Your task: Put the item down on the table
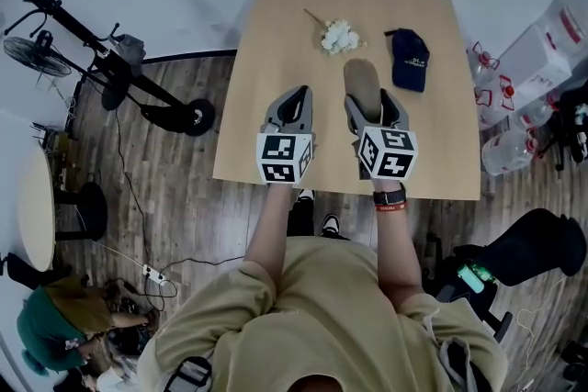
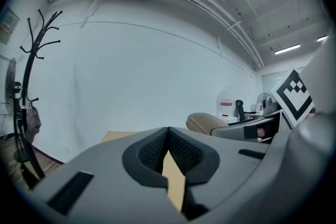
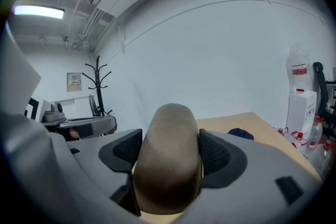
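One navy cap (image 1: 409, 60), print illegible; right hand-held gripper (image 3: 170, 150) pinches tan item (image 1: 361, 78), left hand-held gripper (image 2: 168, 153) closed.

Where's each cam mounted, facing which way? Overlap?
Head view: on the head, steeply down at the table; forearms, torso, left gripper, right gripper show.
Left gripper view: on left gripper, along its shut jaws toward a wall; right gripper at right.
Right gripper view: on right gripper, along jaws clamping the tan item.
Shared: all three show the tan item.
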### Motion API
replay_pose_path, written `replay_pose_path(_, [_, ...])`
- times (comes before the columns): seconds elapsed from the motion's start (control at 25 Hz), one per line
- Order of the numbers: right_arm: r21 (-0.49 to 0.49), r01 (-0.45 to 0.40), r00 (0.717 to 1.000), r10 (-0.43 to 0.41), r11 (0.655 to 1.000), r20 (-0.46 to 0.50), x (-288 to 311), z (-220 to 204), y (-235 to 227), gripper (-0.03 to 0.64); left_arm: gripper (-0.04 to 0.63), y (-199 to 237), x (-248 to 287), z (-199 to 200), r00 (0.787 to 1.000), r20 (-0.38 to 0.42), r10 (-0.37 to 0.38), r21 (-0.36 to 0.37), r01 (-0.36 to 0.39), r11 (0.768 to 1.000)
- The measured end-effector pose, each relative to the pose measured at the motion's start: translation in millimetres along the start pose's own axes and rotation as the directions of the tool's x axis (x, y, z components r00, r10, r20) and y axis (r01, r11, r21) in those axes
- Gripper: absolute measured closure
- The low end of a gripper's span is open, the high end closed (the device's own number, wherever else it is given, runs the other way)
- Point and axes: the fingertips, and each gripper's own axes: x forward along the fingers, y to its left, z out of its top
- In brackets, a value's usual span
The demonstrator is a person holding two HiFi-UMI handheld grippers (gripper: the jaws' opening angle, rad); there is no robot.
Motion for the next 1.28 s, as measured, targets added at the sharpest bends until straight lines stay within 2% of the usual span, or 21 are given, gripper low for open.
replay_pose_path(0.36, [0.017, 0.046, 0.999, -0.046, 0.999, -0.024, 35, 1, -15, 0.262, 0.572, 16, 37, -5, 0.999, -0.024, -0.041, -0.005, 0.041, 0.999])
replay_pose_path(0.72, [0.023, 0.066, 0.995, -0.064, 0.998, -0.081, 78, -15, -23, 0.262, 0.572, 34, 73, -21, 0.996, -0.062, -0.068, -0.021, 0.067, 0.998])
replay_pose_path(1.28, [0.043, 0.093, 0.983, -0.085, 0.995, -0.165, 128, -44, -32, 0.262, 0.572, 63, 108, -48, 0.990, -0.118, -0.073, -0.036, 0.069, 0.997])
